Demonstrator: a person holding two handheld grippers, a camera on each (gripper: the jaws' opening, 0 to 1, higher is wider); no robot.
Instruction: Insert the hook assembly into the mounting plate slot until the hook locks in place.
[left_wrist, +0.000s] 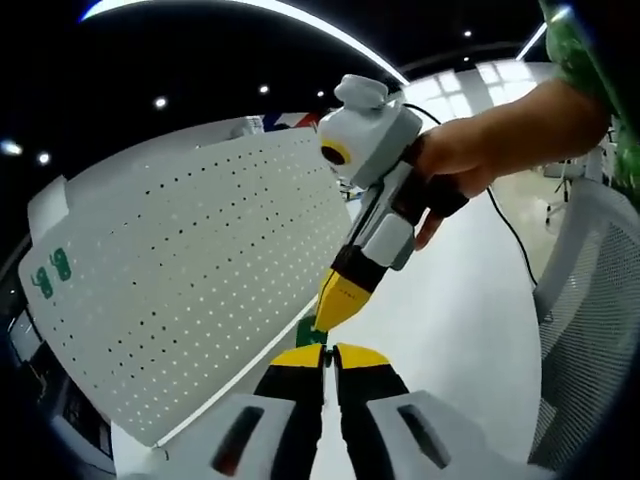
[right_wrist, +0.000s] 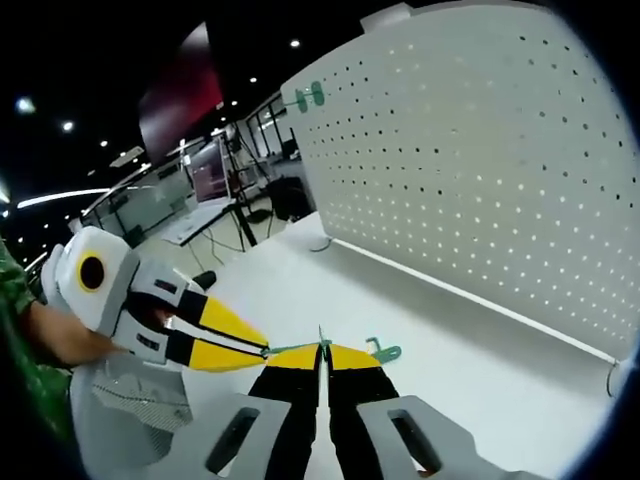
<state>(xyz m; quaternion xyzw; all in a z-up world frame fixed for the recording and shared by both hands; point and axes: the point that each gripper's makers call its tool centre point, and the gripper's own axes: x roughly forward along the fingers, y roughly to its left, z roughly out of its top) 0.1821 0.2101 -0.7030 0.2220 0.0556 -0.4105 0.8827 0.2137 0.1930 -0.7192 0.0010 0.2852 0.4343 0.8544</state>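
Note:
A white pegboard (left_wrist: 190, 270) (right_wrist: 480, 150) stands upright on the white table (left_wrist: 460, 330) (right_wrist: 430, 320), with two green hooks (left_wrist: 52, 272) (right_wrist: 309, 96) hung near one top corner. In the left gripper view, my left gripper (left_wrist: 326, 352) is shut, and a bit of a green hook piece (left_wrist: 309, 331) shows at its yellow tips. The right gripper (left_wrist: 335, 312) meets it from above, held by a hand (left_wrist: 480, 150). In the right gripper view, my right gripper (right_wrist: 322, 350) is shut on the green hook piece (right_wrist: 384, 351), and the left gripper (right_wrist: 263, 350) pinches its other end.
A mesh office chair (left_wrist: 590, 300) stands at the table's side. Desks with monitors (right_wrist: 210, 180) fill the dim room behind. A thin cable (right_wrist: 322, 244) lies on the table at the pegboard's foot. Bare tabletop stretches between the grippers and the board.

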